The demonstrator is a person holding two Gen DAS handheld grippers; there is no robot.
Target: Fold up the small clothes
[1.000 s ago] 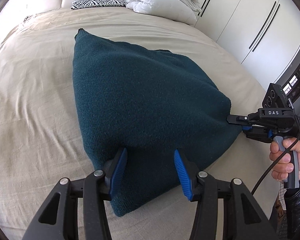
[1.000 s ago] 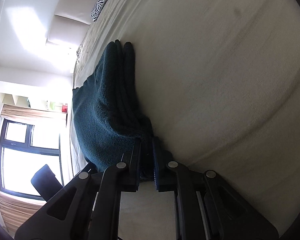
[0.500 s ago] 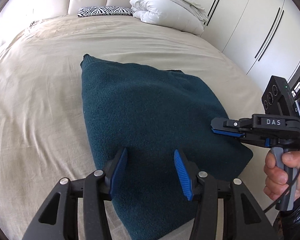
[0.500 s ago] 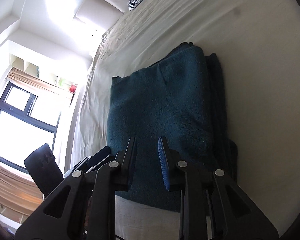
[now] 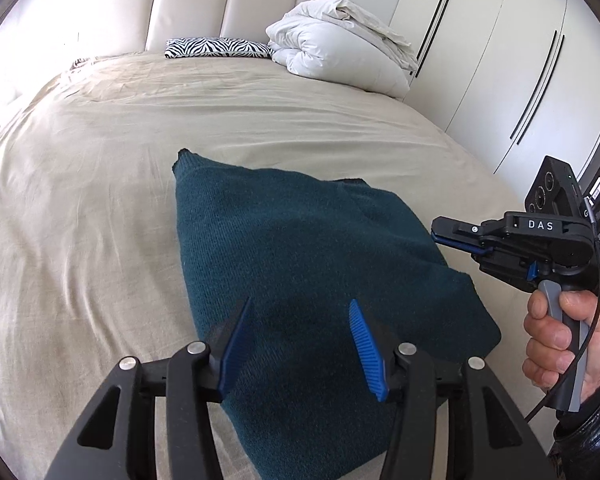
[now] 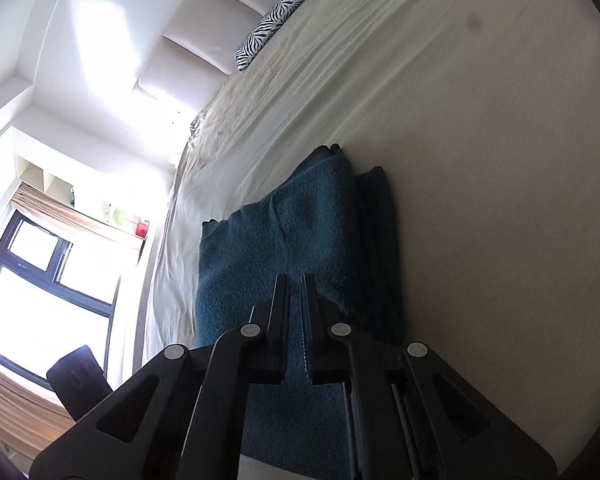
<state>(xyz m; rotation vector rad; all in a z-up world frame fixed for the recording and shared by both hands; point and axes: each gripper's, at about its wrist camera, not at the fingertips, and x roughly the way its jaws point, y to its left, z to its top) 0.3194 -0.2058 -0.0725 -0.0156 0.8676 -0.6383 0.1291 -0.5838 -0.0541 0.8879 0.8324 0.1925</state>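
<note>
A dark teal knitted garment (image 5: 300,264) lies folded flat on the beige bed (image 5: 100,184). My left gripper (image 5: 298,320) is open and empty, held above the garment's near edge. My right gripper (image 5: 436,232) shows in the left wrist view at the garment's right side, raised off it, fingers nearly together with nothing between them. In the right wrist view the right gripper (image 6: 296,284) hovers over the garment (image 6: 300,224), whose stacked folded layers show at its right edge.
A folded white duvet (image 5: 340,52) and a zebra-print pillow (image 5: 216,47) lie by the padded headboard (image 5: 204,8). White wardrobe doors (image 5: 500,60) stand to the right of the bed. A window (image 6: 40,288) and a dark chair (image 6: 76,376) lie beyond the bed's far side.
My right gripper let go of the garment's corner, drew back and lifted, then closed empty. The garment settled flat. My left gripper rose and pulled back, staying open.
</note>
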